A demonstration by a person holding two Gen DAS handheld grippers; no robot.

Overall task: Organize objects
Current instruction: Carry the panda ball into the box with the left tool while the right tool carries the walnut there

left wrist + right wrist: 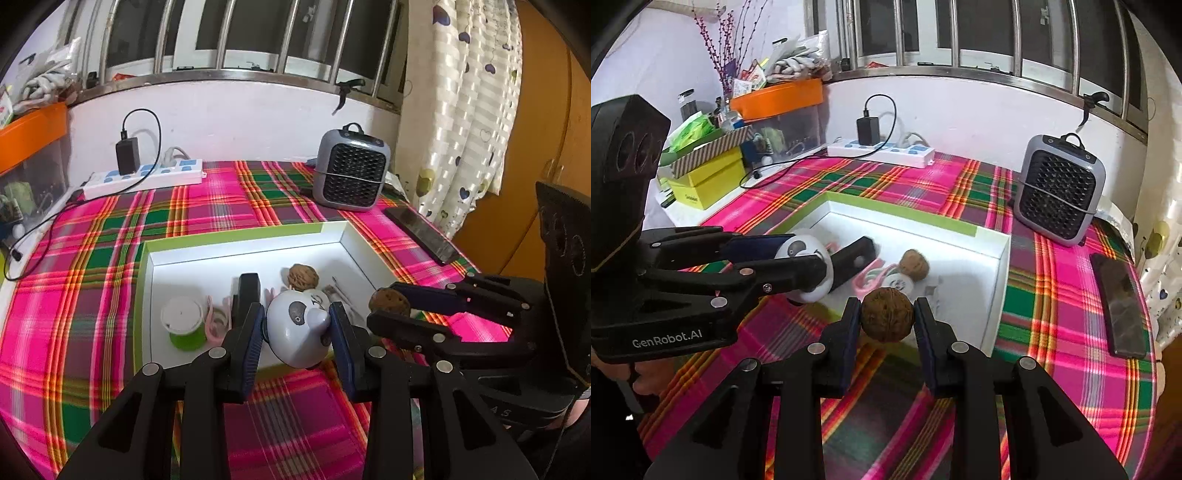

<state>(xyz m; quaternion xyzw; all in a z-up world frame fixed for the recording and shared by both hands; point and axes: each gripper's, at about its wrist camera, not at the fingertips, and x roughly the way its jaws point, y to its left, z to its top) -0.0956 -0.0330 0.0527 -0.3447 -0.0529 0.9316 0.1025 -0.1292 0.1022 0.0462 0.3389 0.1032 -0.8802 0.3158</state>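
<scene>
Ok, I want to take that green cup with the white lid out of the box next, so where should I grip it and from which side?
Grip the green cup across its round green body just under the white lid, coming down from above. It stands upright near the tray's left wall, with pink hair clips close on its right, so a side approach looks cramped. The lid overhangs slightly, which may stop slipping.

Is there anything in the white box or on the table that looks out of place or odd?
Nothing looks damaged or spilled. The white green-rimmed box holds loosely scattered things. One brown walnut lies inside, while the right gripper holds another brown walnut above the box edge.
</scene>
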